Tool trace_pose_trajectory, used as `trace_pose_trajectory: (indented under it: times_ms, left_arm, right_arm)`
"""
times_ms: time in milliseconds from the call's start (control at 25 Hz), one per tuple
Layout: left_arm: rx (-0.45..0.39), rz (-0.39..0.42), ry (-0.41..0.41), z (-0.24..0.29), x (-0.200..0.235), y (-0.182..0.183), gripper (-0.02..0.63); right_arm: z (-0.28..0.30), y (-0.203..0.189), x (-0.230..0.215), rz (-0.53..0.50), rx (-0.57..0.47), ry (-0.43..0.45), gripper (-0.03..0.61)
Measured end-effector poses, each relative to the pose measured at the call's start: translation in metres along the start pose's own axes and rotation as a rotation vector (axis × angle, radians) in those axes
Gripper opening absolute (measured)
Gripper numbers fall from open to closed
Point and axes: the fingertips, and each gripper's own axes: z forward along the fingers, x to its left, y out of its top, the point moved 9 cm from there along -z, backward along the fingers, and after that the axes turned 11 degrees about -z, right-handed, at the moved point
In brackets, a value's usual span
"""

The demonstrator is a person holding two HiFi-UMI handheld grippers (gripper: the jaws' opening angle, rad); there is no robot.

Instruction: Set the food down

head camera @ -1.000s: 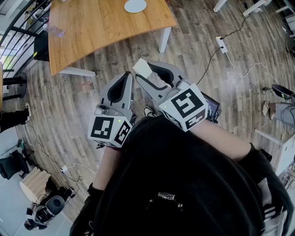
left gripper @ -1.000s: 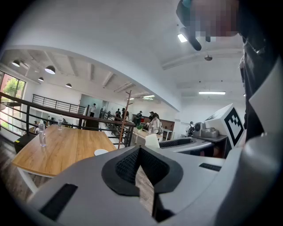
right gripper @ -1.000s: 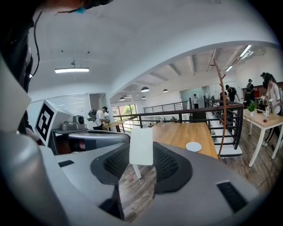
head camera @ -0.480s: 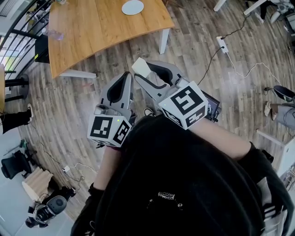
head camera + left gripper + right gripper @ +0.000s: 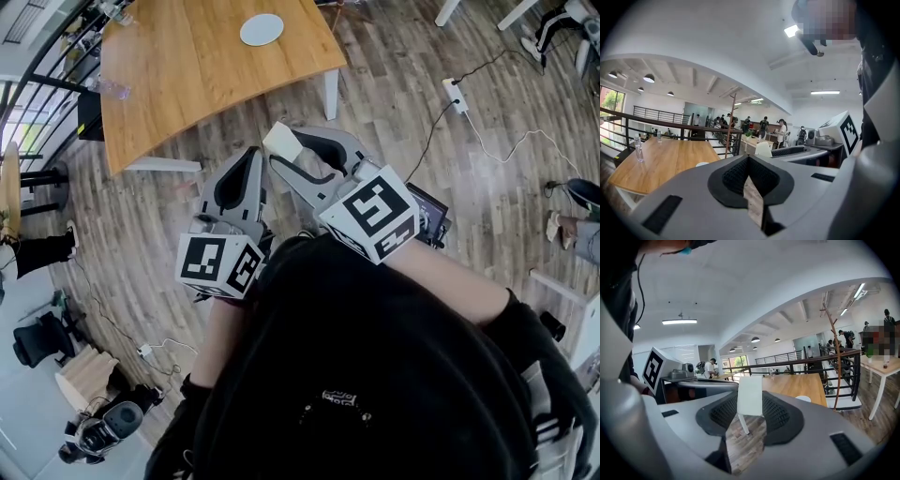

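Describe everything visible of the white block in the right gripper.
The white block is a plain, flat-sided rectangular piece, matte and off-white, with no markings; its material cannot be told. It is taller than it is wide and is pinched by its sides at the tips of the right gripper, whose jaws are closed on it. Part of it sticks out beyond the tips. It hangs above the wood floor, short of the table, touching nothing else.
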Motion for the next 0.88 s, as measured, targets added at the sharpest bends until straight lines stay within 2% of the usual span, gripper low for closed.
trace_pose_trajectory:
  times_ms: [360,680,880]
  left_arm:
    - [0.016,0.008,-0.02,0.025,-0.02,-0.002,0.003]
    - [0.019,0.005,0.008,0.023,-0.015,-0.002,0.003]
    - [0.014,0.007,-0.004,0.027,-0.003,0.004,0.003]
  right_arm:
    - [-0.015,-0.004,-0.022,0.014,-0.021,0.0,0.172]
    - [-0.009,-0.009,-0.021,0.009,-0.022,0.032,0.172]
    - [0.004,-0.005,-0.025,-0.002,-0.012,0.028,0.172]
